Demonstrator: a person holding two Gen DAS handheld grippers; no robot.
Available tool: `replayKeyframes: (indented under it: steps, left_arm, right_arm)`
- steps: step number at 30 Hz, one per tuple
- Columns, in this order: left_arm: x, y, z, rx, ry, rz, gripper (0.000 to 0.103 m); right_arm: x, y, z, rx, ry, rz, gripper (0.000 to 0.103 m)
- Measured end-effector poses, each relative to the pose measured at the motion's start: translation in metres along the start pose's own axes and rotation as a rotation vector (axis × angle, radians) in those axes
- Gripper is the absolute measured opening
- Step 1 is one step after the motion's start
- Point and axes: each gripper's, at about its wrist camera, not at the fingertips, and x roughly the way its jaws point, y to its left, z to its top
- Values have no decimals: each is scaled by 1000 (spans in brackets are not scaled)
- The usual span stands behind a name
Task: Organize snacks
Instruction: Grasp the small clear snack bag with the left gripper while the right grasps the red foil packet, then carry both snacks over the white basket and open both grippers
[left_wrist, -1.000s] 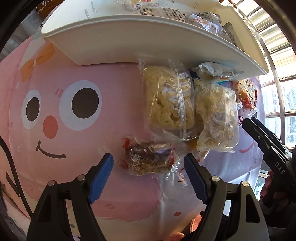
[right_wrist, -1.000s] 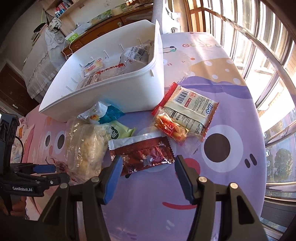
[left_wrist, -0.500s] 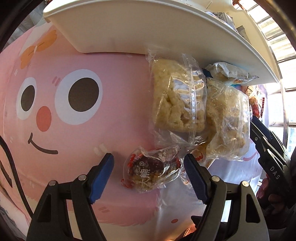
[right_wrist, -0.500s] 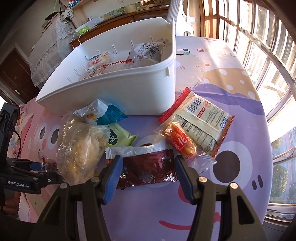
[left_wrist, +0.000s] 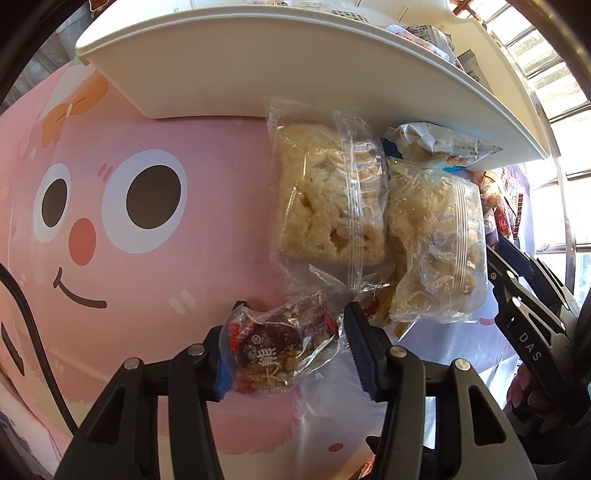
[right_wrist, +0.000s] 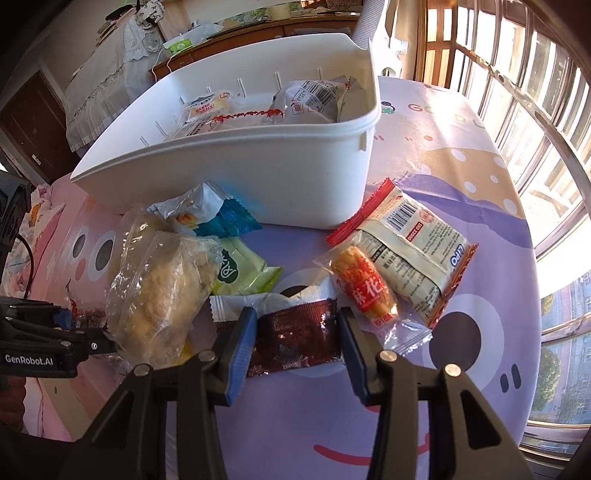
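My left gripper (left_wrist: 291, 332) points straight down over the pink cloth. Its jaws are closing and press on a small clear-wrapped brown and red snack (left_wrist: 273, 350), which crumples between the pads. My right gripper (right_wrist: 297, 325) slants down with its jaws closing on a dark red foil packet (right_wrist: 295, 339). The pads squeeze that packet's middle, and its silver end sticks out to the left. The white bin (right_wrist: 258, 173) stands just behind the loose snacks and holds several packets; the left wrist view shows its wall (left_wrist: 295, 74) at the top.
Two clear bags of puffed rice (left_wrist: 325, 199) (left_wrist: 436, 240) lie against the bin. A green packet (right_wrist: 240, 269), a blue and white packet (right_wrist: 214, 214), an orange twist snack (right_wrist: 365, 284) and a red-edged rusk packet (right_wrist: 417, 251) lie nearby. Window bars (right_wrist: 517, 110) run along the right.
Both pairs of jaws have narrowed. The left pads now pinch the small snack, which has crumpled. The right gripper came closer to the red foil packet and closed onto it.
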Motion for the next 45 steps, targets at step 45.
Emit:
replayKeyframes:
  steps: [45]
  left_arm:
    - [-162, 24, 6, 148, -248, -64, 43]
  right_arm:
    - [-114, 38, 7, 39, -140, 2, 18]
